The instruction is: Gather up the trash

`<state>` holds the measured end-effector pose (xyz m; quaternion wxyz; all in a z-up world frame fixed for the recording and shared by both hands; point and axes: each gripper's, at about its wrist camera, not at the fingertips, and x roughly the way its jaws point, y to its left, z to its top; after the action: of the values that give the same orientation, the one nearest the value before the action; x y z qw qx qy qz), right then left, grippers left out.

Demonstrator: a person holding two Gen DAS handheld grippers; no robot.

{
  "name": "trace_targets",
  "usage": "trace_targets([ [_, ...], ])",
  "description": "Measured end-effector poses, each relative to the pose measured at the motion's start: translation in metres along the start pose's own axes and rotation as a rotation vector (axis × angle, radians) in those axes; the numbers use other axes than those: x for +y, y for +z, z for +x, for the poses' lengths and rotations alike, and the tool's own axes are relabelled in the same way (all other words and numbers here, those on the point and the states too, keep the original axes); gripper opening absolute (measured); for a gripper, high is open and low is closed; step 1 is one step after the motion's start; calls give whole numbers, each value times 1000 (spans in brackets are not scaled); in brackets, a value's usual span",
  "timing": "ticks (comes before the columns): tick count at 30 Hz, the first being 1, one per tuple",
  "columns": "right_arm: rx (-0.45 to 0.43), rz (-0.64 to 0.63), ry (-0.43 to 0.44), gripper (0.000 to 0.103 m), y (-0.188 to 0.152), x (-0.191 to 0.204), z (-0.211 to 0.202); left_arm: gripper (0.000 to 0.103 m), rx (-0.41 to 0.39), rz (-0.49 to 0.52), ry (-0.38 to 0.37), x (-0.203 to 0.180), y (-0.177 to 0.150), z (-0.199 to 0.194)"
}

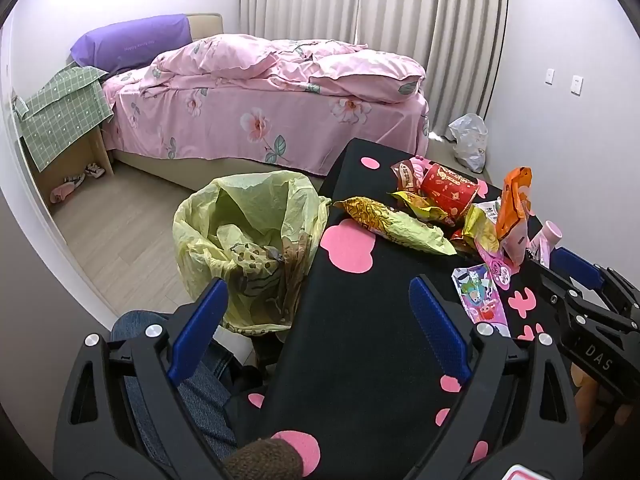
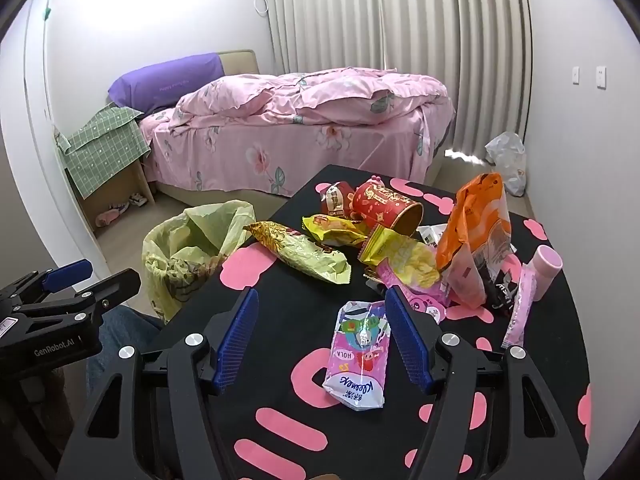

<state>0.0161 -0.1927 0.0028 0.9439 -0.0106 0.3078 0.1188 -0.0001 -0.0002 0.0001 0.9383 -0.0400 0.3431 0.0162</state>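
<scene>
We saw the tissue pack point(image 2: 357, 360) lying on the black table point(image 2: 304, 304) between our right gripper point(image 2: 322, 334)'s wide-open, empty fingers, long axis seemingly along them, while our left gripper point(image 1: 316, 328), equally open, hung nearer the bin bag point(image 1: 244, 240).

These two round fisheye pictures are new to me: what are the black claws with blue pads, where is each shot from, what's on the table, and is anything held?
Each claw is a hand-held two-finger gripper carrying its own camera. One picture looks along the left gripper, the other along the right gripper. Both stand open and hold nothing. On the black cloth with pink shapes lie snack wrappers, a pink tissue pack between the right fingers, a red paper tub on its side and an orange pouch. A yellow-lined bin stands beside the table.
</scene>
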Motion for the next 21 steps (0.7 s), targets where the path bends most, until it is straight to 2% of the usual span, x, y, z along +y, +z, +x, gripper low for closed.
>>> trace_targets([
  [15,-2,1,-4,63,0,-2,0,87,-3,-4,-1,1,2,0],
  [21,-21,-7,-48,63,0,-20,-1,87,-29,-7,-18,-1,11,10],
])
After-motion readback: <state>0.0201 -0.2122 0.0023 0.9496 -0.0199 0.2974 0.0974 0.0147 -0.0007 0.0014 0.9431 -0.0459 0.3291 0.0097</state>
